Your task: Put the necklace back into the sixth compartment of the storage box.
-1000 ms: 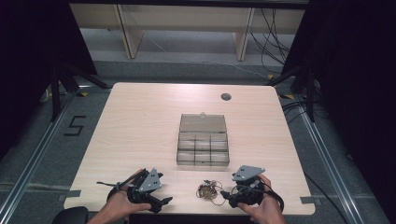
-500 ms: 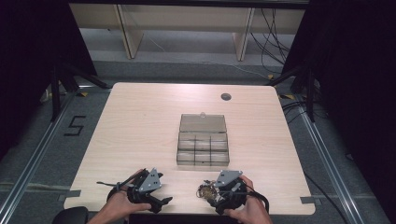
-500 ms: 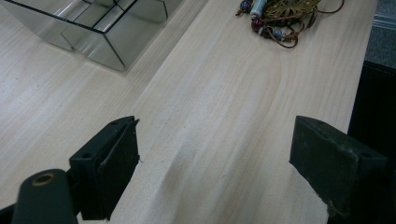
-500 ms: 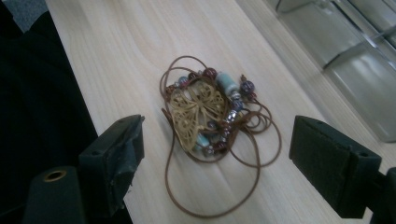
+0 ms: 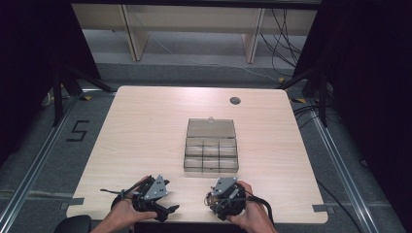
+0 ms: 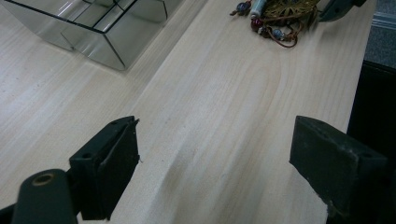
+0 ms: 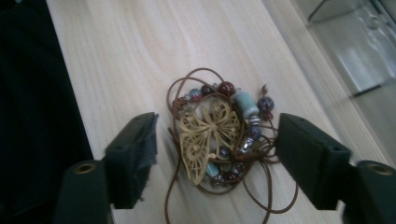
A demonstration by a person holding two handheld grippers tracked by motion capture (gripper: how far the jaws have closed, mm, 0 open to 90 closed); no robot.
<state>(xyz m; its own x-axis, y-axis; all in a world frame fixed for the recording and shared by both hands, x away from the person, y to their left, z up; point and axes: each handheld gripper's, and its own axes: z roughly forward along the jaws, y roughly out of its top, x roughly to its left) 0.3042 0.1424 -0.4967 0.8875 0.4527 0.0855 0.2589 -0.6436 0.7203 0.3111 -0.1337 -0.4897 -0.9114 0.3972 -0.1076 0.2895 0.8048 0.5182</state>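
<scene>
The right tongs (image 7: 215, 140) are spread wide around a necklace (image 7: 219, 140) with a gold butterfly and beads on a brown cord, which lies on the table (image 5: 145, 131) near the front edge. The left tongs (image 6: 215, 163) are also spread, with bare wood between them. A clear box (image 5: 212, 150) with compartments stands open just behind.

Black tongs (image 5: 216, 201), grey triangular top plates, trailing black cables, bare forearms

Bright even overhead light on table (image 5: 145, 126), dark surroundings, soft blur, faint shadows
</scene>
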